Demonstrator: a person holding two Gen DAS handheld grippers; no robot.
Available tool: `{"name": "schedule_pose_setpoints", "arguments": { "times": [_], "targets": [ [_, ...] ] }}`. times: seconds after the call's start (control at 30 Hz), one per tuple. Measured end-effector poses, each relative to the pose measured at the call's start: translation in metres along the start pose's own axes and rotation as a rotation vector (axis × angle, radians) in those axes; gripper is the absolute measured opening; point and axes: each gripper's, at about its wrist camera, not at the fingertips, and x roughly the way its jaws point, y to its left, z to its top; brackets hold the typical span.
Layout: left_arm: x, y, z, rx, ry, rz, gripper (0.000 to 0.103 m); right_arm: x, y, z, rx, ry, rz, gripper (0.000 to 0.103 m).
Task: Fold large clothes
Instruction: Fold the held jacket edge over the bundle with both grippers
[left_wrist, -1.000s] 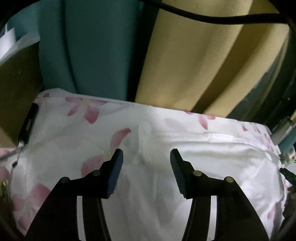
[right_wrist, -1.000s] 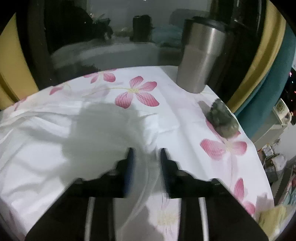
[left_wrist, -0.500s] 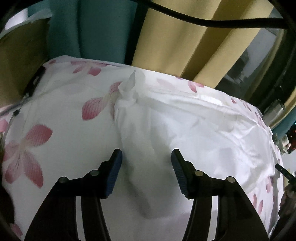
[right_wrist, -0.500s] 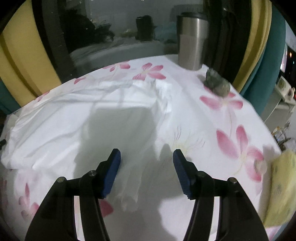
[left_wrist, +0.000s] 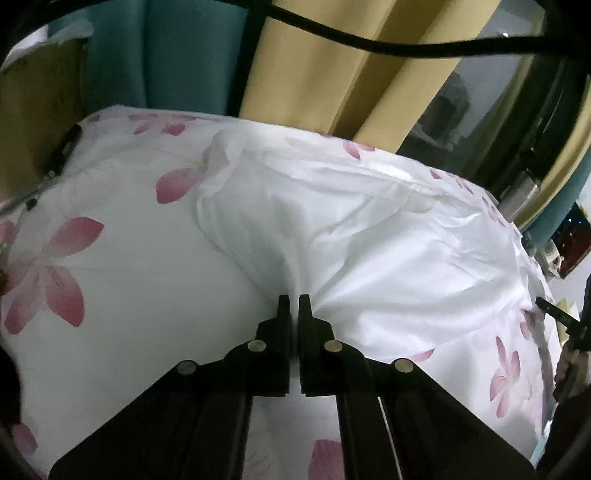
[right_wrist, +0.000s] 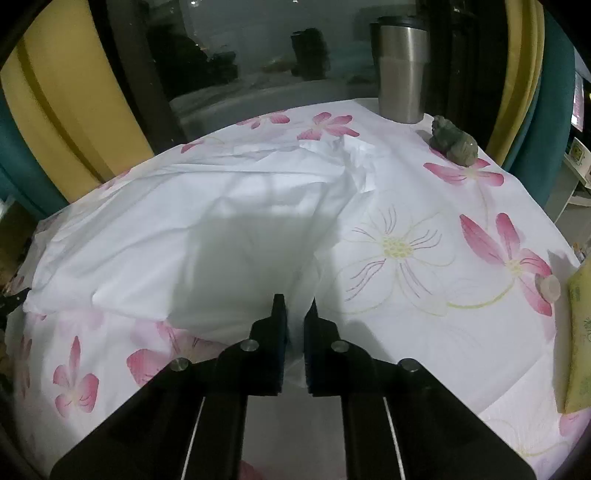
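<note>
A large white garment lies spread and creased on a table covered with a white cloth printed with pink flowers. My left gripper is shut on the garment's near edge, and the fabric bunches at its fingertips. In the right wrist view the same white garment covers the left and middle of the table. My right gripper is shut on a fold of the garment's near corner, with white fabric showing between the fingers.
A steel tumbler and a small grey-green figurine stand at the table's far right. A yellow item lies at the right edge. Yellow and teal curtains hang behind. A dark window is at the back.
Both grippers were open over the garment half a second ago and have closed on its near edge. The fabric now gathers at each pair of fingertips.
</note>
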Motion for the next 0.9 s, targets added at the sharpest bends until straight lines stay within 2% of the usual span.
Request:
{"name": "schedule_pose_setpoints", "arguments": {
  "times": [0.17,0.33,0.5,0.9],
  "targets": [
    [-0.023,0.005,0.001,-0.023,-0.056,0.0,0.003,-0.02,0.0,0.001,-0.029,-0.036,-0.03,0.004],
    [-0.042,0.001,0.0,-0.021,-0.073,-0.014,0.003,-0.045,-0.002,0.001,-0.059,-0.065,-0.054,0.003],
    [-0.058,-0.004,-0.014,-0.017,-0.071,-0.025,0.003,-0.059,-0.006,-0.012,-0.063,-0.062,-0.067,0.003],
    [-0.073,0.001,-0.055,-0.009,-0.022,-0.023,0.003,-0.076,-0.021,-0.066,-0.018,-0.026,-0.074,0.003]
  ]
}}
